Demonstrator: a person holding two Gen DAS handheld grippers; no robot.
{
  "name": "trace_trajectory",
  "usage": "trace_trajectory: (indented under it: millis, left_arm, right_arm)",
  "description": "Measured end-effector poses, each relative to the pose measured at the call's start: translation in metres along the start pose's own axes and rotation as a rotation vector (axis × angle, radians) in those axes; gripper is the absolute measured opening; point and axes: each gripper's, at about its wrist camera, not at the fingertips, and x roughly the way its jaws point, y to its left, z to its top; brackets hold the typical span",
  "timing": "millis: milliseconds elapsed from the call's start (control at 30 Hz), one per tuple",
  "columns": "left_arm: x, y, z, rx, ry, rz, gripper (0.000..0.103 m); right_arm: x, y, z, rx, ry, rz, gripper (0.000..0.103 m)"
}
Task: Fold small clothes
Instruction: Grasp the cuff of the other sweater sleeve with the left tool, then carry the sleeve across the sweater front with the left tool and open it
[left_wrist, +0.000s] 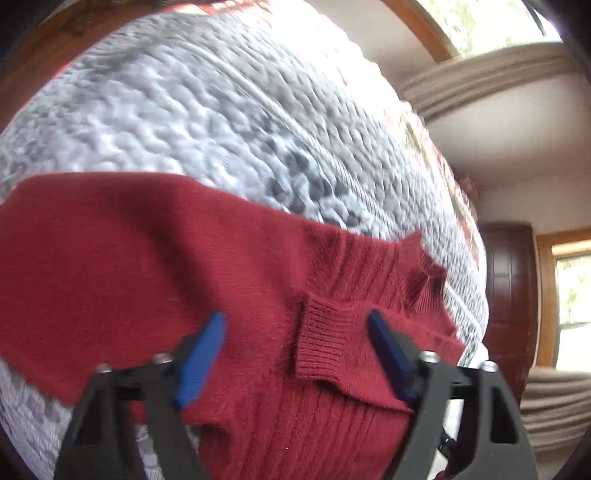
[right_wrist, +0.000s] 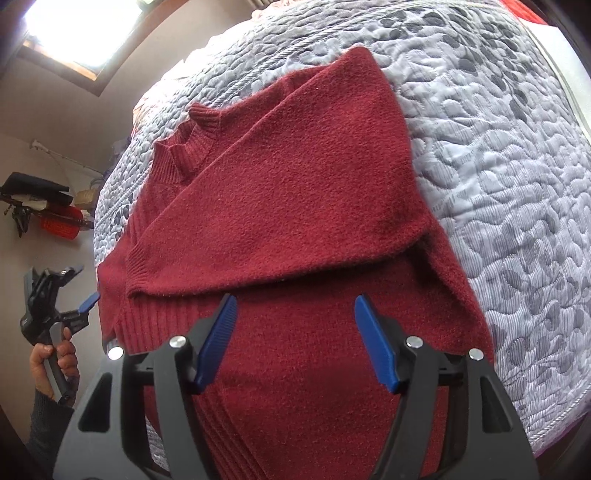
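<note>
Both grippers hang empty over the red sweater (right_wrist: 295, 206), which lies flat on the quilted bed (right_wrist: 498, 155), near its front edge. The left gripper (left_wrist: 295, 350) and the right gripper (right_wrist: 295, 339) have fingers spread. One sleeve (right_wrist: 280, 199) is folded across; next, probably, the hem needs pinching and lifting toward the collar (right_wrist: 184, 147).

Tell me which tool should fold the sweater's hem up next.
Right, probably. The right tool hangs open over the sweater near its hem; the left tool is open over a cuff at the side.
</note>
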Motion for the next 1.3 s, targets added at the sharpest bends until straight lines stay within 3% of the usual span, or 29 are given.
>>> trace_trajectory:
  millis: [67,133,300,433,567,633,900,967,1033,1067,1100,1300]
  left_arm:
    - [-0.035,0.031,-0.004,-0.078,-0.06,-0.016,0.088]
    - [-0.067,0.075,-0.008,-0.176,-0.114,0.015,0.088]
    - [-0.138,0.212,-0.02,-0.467,-0.301,0.097,0.088]
    - [-0.161,0.305,-0.022,-0.688,-0.382,0.081,0.088]
    - [-0.15,0.349,-0.007,-0.742,-0.406,0.047,0.088]
    - [-0.136,0.365,0.0,-0.772,-0.379,0.06,0.088]
    - [-0.105,0.393,0.011,-0.85,-0.368,0.087,0.086]
    - [-0.102,0.391,0.016,-0.832,-0.352,0.119,0.07]
    - [-0.1,0.393,0.018,-0.83,-0.325,0.148,0.034]
    - [-0.101,0.395,0.017,-0.835,-0.324,0.154,0.027]
    - [-0.102,0.396,0.016,-0.839,-0.328,0.155,0.013]
    - [-0.121,0.378,0.024,-0.764,-0.376,0.16,0.009]
  right_arm:
    - [0.005,0.01,0.0,-0.013,0.016,0.006,0.067]
    - [0.01,0.023,-0.002,-0.031,0.029,0.015,0.067]
    - [0.024,0.063,-0.014,-0.103,0.077,0.028,0.067]
    - [0.038,0.092,-0.03,-0.154,0.123,0.027,0.067]
    - [0.048,0.115,-0.047,-0.197,0.159,0.017,0.067]
    - [0.05,0.123,-0.054,-0.215,0.171,0.009,0.067]
    - [0.054,0.131,-0.065,-0.236,0.193,-0.028,0.067]
    - [0.056,0.131,-0.065,-0.233,0.194,-0.033,0.067]
    - [0.057,0.131,-0.064,-0.229,0.193,-0.031,0.067]
    - [0.057,0.131,-0.064,-0.228,0.193,-0.03,0.067]
    - [0.056,0.13,-0.063,-0.227,0.193,-0.026,0.067]
    - [0.052,0.133,-0.061,-0.228,0.184,-0.017,0.067]
